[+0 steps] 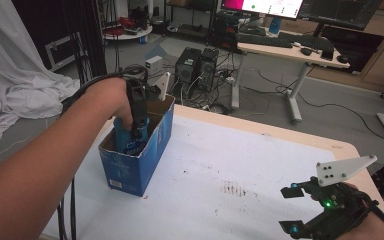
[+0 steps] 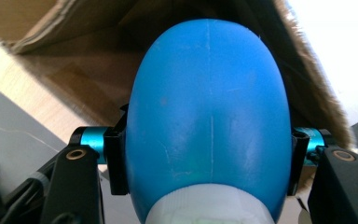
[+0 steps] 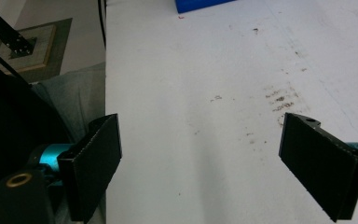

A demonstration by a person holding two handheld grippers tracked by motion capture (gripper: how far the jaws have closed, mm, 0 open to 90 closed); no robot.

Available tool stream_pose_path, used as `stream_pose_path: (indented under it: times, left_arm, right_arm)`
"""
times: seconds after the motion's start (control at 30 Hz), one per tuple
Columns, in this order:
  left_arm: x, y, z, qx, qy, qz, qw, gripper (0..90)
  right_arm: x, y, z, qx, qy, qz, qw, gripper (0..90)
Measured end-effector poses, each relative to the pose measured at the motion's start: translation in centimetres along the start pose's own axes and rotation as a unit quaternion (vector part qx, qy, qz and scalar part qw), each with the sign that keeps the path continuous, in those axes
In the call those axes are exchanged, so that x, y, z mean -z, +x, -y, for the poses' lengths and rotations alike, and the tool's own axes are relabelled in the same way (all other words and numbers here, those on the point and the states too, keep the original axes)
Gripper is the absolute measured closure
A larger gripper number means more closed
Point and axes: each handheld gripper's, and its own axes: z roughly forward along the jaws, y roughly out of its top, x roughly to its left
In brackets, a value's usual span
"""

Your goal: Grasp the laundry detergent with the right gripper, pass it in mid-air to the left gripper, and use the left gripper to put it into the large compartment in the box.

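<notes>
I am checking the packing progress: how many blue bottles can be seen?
1. The blue bottle is clamped in the left gripper, inside the open blue box at the table's left. More bottles may be hidden inside the box.

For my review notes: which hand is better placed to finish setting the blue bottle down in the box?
Left. The left gripper is shut on the blue bottle inside the blue cardboard box. The right gripper hangs open and empty over the table's near right corner.
</notes>
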Motion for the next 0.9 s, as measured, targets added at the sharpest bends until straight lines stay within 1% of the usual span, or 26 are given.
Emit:
stream_pose_path:
  times: [0.1, 0.13, 0.17, 0.2, 0.23, 0.37, 0.43, 0.53, 0.57, 0.6, 0.63, 0.73, 0.8, 0.9]
  left_arm:
    - [-0.9, 0.1, 0.0, -0.014, -0.001, 0.002, 0.9999, 38.2]
    - [-0.9, 0.1, 0.0, -0.014, -0.001, 0.002, 0.9999, 38.2]
    - [-1.3, 0.1, -0.1, -0.027, -0.004, 0.0, 0.9996, 38.2]
    - [-1.3, 0.1, -0.1, -0.027, -0.004, 0.0, 0.9996, 38.2]
    - [-1.6, -0.1, -0.2, -0.042, -0.002, -0.003, 0.9991, 38.2]
    - [-2.1, -0.2, -0.4, -0.053, -0.001, -0.002, 0.9986, 38.1]
    - [-2.6, -0.1, -0.4, -0.06, 0.0, 0.002, 0.9982, 38.1]
    - [-3.0, 0.0, -0.4, -0.063, 0.0, 0.002, 0.998, 38.1]
    - [-3.2, 0.0, -0.4, -0.062, -0.003, 0.002, 0.9981, 38.1]
    - [-3.2, 0.1, -0.4, -0.061, -0.013, 0.004, 0.998, 38.1]
    - [-3.2, 0.1, -0.4, -0.065, -0.011, 0.003, 0.9979, 38.1]
    - [-3.2, 0.0, -0.4, -0.063, -0.012, 0.004, 0.9979, 38.0]
    - [-3.2, 0.1, -0.5, -0.066, -0.01, 0.004, 0.9978, 37.8]
    - [-3.2, 0.1, -0.5, -0.065, -0.009, 0.012, 0.9978, 37.6]
  right_arm:
    - [-0.1, 0.0, 0.0, -0.001, 0.002, 0.0, 1.0, 12.3]
    - [-0.1, 0.0, 0.0, -0.001, 0.002, 0.0, 1.0, 12.3]
    - [-0.2, 0.0, -0.1, -0.002, 0.003, 0.0, 1.0, 12.3]
    - [-0.2, 0.0, -0.1, -0.002, 0.003, 0.0, 1.0, 12.3]
    - [-0.2, 0.0, -0.1, -0.001, 0.003, 0.0, 1.0, 12.3]
    - [-0.4, 0.1, -0.2, -0.001, 0.005, -0.001, 1.0, 12.3]
    - [-0.5, 0.1, -0.2, 0.0, 0.004, 0.0, 1.0, 12.3]
    - [-0.5, 0.2, -0.2, -0.002, 0.005, 0.0, 1.0, 12.4]
    - [-0.6, 0.2, -0.2, -0.001, 0.006, -0.001, 1.0, 12.3]
    - [-0.6, 0.2, -0.1, 0.0, 0.005, 0.0, 1.0, 12.3]
    - [-0.6, 0.2, -0.1, -0.001, 0.006, 0.0, 1.0, 12.3]
    - [-0.6, 0.1, -0.1, -0.003, 0.006, 0.0, 1.0, 12.3]
    - [-0.6, 0.1, -0.1, -0.002, 0.004, 0.0, 1.0, 12.3]
    - [-0.7, 0.1, -0.1, -0.002, 0.005, -0.002, 1.0, 12.3]
